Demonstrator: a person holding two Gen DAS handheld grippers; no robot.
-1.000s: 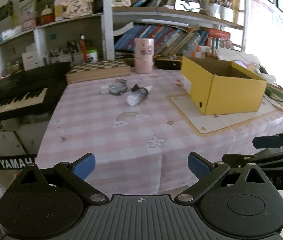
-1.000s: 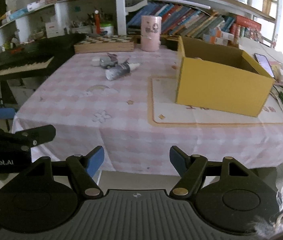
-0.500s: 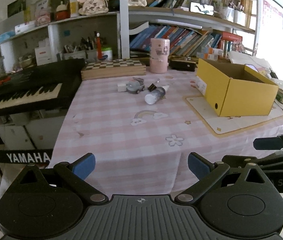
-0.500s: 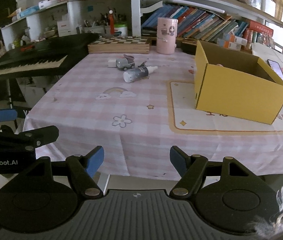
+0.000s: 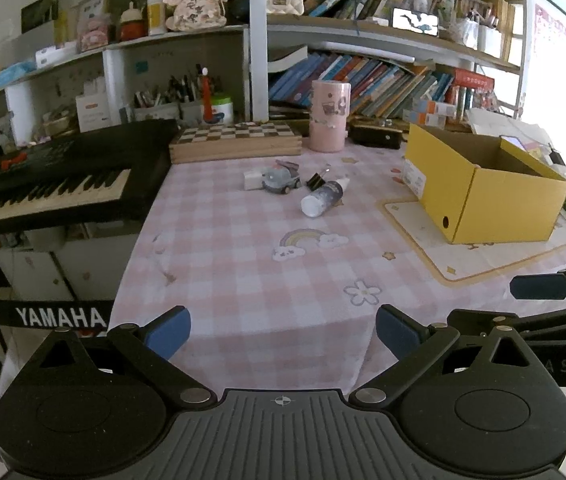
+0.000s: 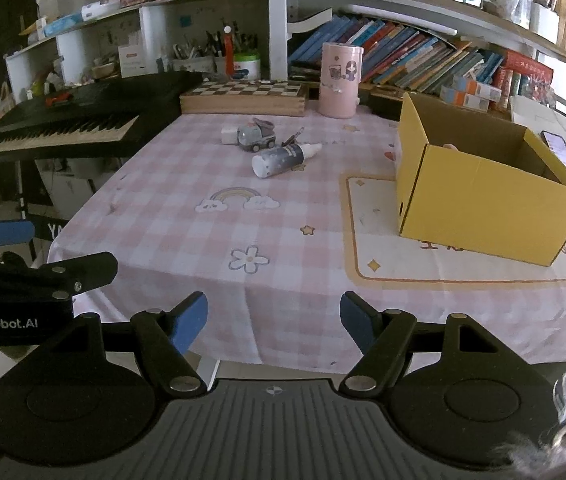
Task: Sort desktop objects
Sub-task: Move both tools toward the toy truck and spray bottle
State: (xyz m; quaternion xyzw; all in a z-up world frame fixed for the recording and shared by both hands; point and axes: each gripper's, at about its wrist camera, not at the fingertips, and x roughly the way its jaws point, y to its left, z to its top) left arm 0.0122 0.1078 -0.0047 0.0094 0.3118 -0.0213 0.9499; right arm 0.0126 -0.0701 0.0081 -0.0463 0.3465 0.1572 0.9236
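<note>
Pink checked cloth covers the table, and the things to sort lie in a small cluster toward its far edge, just before the chessboard box: a white eraser, a toy truck, a black binder clip and a bottle on its side. The yellow box (open-topped, presumably where they go) sits on a mat at the right edge.

Both grippers hang off the near edge, well apart from the cluster. The left gripper has its fingers spread wide around nothing; the right gripper is also open, somewhat narrower, and empty. The cluster lies straight ahead and up-table from both, slightly left of centre in the right view. The bottle's long axis runs diagonally, cap toward the far right, base toward the near left. Neither hand looks clearly nearer.

Compared with a second ago, the table sits further right and lower in both views, and more of the keyboard at the left edge shows; the objects have not shifted.
</note>
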